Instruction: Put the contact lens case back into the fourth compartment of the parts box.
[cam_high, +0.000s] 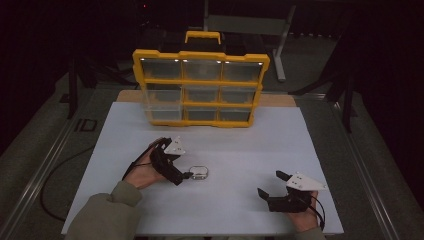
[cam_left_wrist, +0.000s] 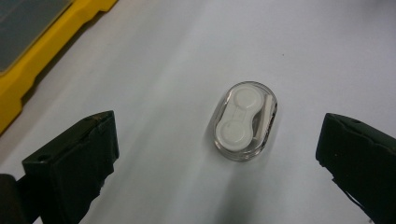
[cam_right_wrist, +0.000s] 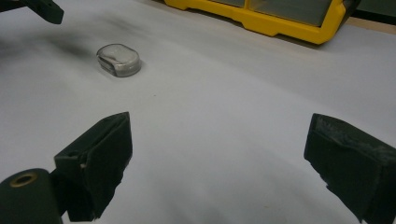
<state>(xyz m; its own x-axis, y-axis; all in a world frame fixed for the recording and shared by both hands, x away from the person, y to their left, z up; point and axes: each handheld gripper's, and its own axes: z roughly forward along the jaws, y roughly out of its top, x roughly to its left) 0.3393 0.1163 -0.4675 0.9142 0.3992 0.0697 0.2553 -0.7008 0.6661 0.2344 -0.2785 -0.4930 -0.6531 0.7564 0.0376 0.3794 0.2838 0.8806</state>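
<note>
The yellow plastic organiser case with clear compartment lids (cam_left_wrist: 28, 60) is cut off by the top and left edges in the left gripper view, and by the top edge in the right gripper view. Its compartments' contents cannot be told. The small clear oval case's (cam_high: 199, 172) white insert is too small to be made out in the high view.

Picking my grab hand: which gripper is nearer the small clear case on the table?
Left. The left gripper hangs right beside the clear case, jaws open toward it. The right gripper sits well off to its right, open.
</note>
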